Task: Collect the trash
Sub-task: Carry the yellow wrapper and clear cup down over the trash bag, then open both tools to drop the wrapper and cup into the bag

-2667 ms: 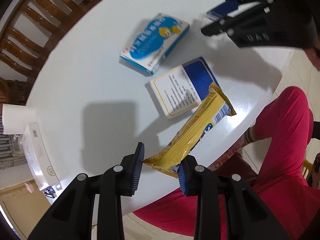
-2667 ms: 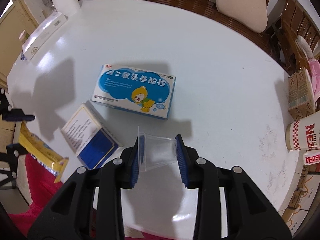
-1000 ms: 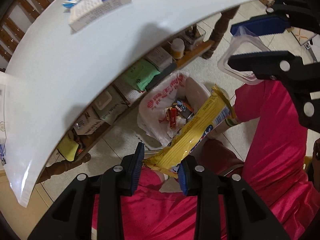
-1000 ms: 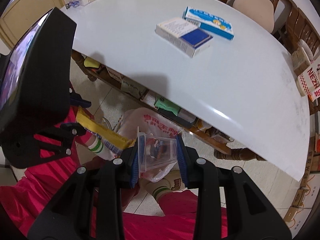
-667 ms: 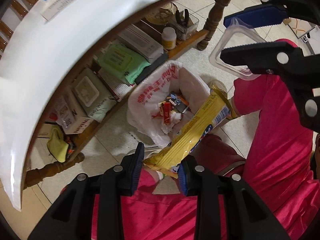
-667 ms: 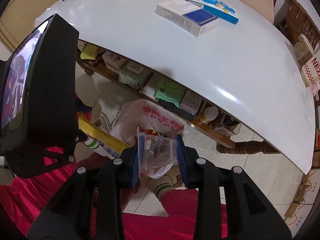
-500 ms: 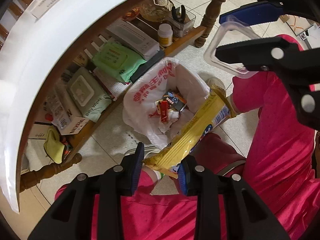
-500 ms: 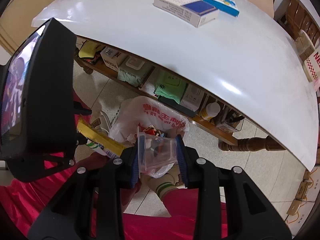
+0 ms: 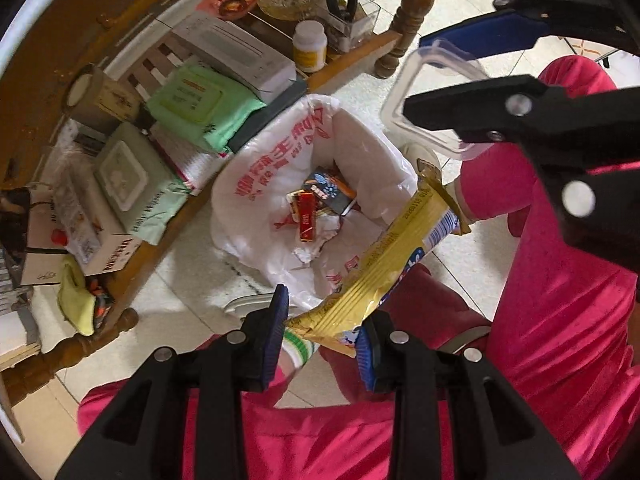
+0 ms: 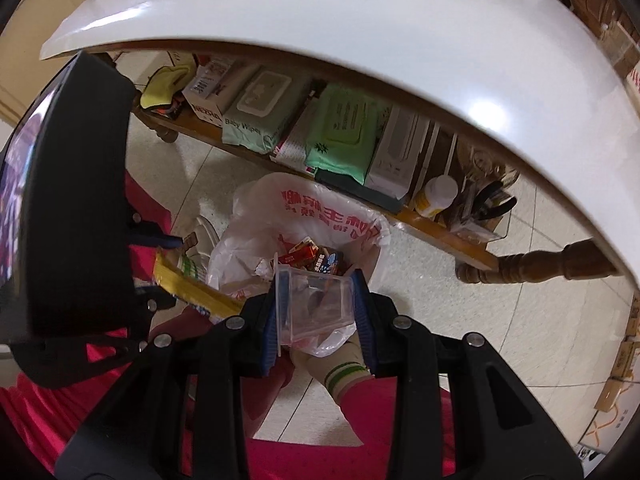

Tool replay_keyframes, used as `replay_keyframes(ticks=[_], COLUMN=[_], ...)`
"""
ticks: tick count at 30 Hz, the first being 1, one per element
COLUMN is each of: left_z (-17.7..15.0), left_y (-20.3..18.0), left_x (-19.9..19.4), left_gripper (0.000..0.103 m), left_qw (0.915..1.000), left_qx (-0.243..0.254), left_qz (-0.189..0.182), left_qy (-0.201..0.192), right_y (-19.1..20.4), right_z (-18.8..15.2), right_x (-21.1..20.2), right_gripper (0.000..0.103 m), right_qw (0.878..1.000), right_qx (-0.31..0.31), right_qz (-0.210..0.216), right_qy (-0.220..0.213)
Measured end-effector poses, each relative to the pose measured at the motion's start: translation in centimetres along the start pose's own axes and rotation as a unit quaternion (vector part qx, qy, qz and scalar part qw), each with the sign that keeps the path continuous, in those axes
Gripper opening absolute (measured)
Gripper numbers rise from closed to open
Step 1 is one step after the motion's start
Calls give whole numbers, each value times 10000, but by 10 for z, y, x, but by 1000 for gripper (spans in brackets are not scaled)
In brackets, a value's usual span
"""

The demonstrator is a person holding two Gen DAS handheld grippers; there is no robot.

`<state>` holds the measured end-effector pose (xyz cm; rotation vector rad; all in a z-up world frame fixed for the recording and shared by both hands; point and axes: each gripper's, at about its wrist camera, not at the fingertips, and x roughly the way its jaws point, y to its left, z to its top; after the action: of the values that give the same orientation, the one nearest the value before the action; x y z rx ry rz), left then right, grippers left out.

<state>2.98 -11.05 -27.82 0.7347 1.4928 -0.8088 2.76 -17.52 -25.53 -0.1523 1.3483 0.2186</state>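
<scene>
Two items held: yellow wrapper point(image 9: 384, 264), clear tub point(image 10: 316, 304).
Left gripper point(image 9: 322, 336): jaws nearly closed, pinching wrapper's end; light, limp, slick.
Right gripper point(image 10: 318, 324): jaws nearly closed across tub walls; light, stiff, crushable.
Bag point(image 9: 260, 168): open below.

The right gripper point(image 10: 316, 312) clamps a clear plastic tub point(image 10: 316, 304) above a white plastic bag point(image 10: 316, 216) of trash on the floor. At the left, the left gripper point(image 10: 160, 268) holds a yellow wrapper point(image 10: 192, 286). Wipe packs point(image 10: 340, 132) sit on the shelf point(image 10: 440, 224) under the tabletop point(image 10: 360, 24).
</scene>
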Motion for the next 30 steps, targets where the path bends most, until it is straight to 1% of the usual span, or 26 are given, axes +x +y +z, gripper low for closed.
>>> replay_keyframes(ticks=[5, 7, 10, 13, 16, 19, 22, 30], left_z=[7, 11, 14, 18, 20, 20, 20, 24], left_y=[7, 10, 14, 19, 24, 30, 34, 44], left_x=[26, 38, 51, 68, 82, 94, 107, 139], left_gripper=[31, 31, 31, 31, 31, 31, 31, 31], left_qw=[9995, 9994, 9987, 9983, 9971, 9964, 9947, 9918], left_qx=[-106, -123, -210, -283, -425, -532, -668, -871], left_qz=[-257, -258, -367, -290, -368, -358, -450, -347], left_qy=[146, 211, 296, 419, 515, 548, 639, 870], right_y=[-11, -18, -26, -34, -39, -43, -44, -42], right_z=[-1, 0, 2, 1, 0, -2, -4, -5], right_x=[24, 35, 49, 67, 85, 101, 118, 171], right_gripper=[33, 33, 33, 33, 33, 33, 33, 33], right_qw=[9997, 9994, 9988, 9979, 9968, 9953, 9937, 9886], right_qx=[232, 311, 458, 605, 736, 886, 1006, 1234], right_qz=[30, -12, 3, 63, 94, 146, 185, 230], right_qy=[94, 117, 163, 240, 311, 376, 464, 827])
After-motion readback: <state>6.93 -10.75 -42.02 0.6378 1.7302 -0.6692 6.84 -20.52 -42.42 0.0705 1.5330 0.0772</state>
